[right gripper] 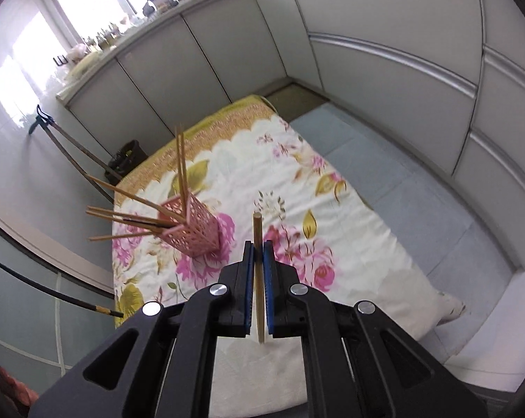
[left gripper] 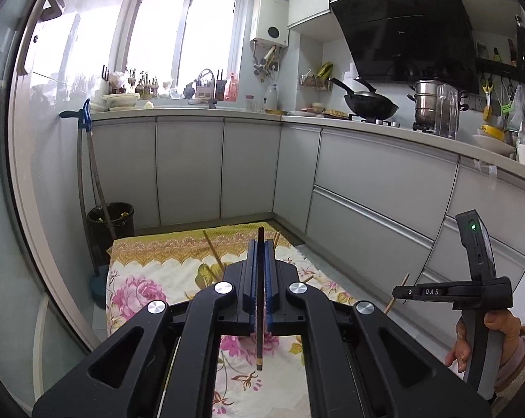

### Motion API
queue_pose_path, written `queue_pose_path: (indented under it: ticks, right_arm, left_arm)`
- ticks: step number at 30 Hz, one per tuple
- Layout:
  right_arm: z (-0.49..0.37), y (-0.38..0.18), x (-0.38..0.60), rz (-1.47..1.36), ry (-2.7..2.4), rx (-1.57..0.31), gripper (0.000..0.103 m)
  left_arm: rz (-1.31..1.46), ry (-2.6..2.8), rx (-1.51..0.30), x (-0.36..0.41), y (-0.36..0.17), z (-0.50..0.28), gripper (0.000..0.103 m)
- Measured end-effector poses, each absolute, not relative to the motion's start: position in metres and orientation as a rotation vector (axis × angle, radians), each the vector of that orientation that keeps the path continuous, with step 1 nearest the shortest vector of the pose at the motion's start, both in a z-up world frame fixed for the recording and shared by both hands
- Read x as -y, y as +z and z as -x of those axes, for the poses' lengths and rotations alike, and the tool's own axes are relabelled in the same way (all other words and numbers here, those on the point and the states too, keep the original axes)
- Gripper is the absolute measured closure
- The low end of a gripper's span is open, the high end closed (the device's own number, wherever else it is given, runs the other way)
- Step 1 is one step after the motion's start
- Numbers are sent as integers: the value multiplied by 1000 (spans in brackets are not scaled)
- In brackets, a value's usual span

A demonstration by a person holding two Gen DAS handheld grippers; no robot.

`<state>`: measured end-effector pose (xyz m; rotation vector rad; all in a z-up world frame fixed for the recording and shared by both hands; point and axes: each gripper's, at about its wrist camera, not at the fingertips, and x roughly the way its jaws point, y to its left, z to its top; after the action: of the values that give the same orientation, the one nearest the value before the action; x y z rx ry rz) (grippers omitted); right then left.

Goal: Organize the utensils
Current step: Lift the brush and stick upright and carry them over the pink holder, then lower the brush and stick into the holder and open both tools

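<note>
- Floral cloth [right gripper: 335, 209] spreads over the floor, with bare tiles [right gripper: 394, 188] between its right edge and the cabinets [right gripper: 394, 80].
- Your left gripper [left gripper: 261, 244] has its fingers clamped on a dark chopstick [left gripper: 260, 341], long axis along the fingers.
- Your right gripper [right gripper: 258, 245] has its fingers clamped on a pale chopstick [right gripper: 257, 230], tip pointing away.
- Pink holder [right gripper: 196, 230] stands on the cloth, its chopsticks [right gripper: 130, 216] fanning left; its base is blurred.

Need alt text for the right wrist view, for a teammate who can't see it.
The right tool is shut on a light wooden chopstick, held above a floral cloth spread on the kitchen floor. To its left on the cloth stands a pink lattice holder with several chopsticks fanning out of it; grey cabinets line the background.
</note>
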<state>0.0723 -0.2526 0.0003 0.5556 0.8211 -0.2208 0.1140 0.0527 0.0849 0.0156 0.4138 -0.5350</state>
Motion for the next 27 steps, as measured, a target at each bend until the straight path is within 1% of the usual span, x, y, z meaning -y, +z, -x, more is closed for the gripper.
queue_pose_path:
  ticks: [8,14,19,24,27]
  right_arm:
    - [-100,92,277,-499,-191,-612,98]
    - [-139,134,273,-434,-147,-511,97]
    - [-164,138,259,-390,-108,-481,97]
    - [-182,117,244,-374,-64,-502,97]
    - [-187,102,237,-374,-43,-522,97]
  left_arm:
    - [10,-525,-366,-15,118,-164,100]
    - [6,-472,-354,14,112,-213,100]
    - [-1,-429,-403,30,79,-252,100]
    - [4,-399,-516,36,34,-276,99]
    - [27,-395,-560,31,20,-280,99]
